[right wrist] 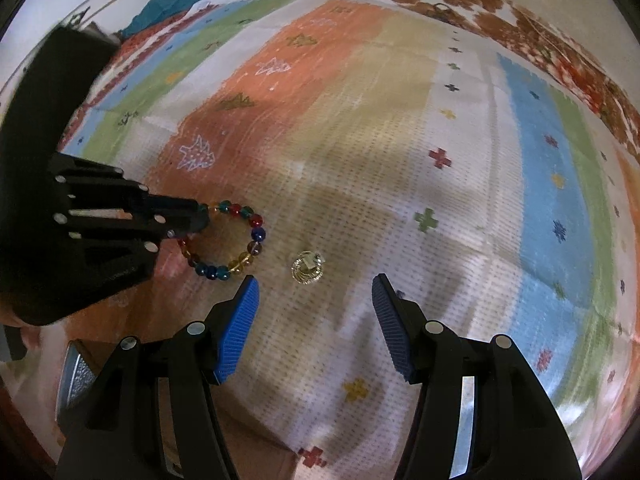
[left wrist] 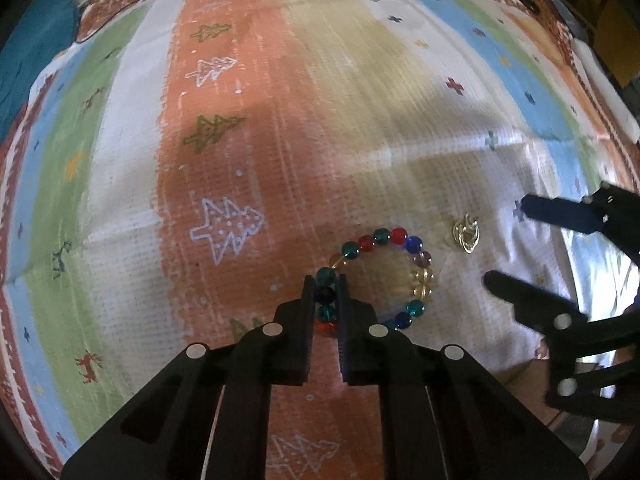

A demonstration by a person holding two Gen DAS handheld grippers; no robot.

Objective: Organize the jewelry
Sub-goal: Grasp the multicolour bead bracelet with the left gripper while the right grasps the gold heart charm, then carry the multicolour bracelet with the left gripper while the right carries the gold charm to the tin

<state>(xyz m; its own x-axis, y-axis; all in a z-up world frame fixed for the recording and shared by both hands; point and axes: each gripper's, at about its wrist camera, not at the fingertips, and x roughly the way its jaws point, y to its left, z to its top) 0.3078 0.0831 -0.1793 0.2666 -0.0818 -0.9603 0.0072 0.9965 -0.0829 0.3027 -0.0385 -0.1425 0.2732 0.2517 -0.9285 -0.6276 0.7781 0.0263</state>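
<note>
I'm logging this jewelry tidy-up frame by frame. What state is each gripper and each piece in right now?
left gripper: shut on the beaded bracelet, beads pinched between its fingers.
right gripper: open, holding nothing, aimed at the gold piece.
beaded bracelet: a closed loop lying on the patterned cloth, gripped at one side.
gold piece: lying loose on the cloth, apart from the bracelet, touched by neither gripper.

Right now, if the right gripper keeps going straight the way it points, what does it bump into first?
Most likely the small gold ornament. It lies on the cloth just ahead of the open right gripper, roughly in line with the gap. Depth is hard to judge, so it might meet the cloth first.
</note>
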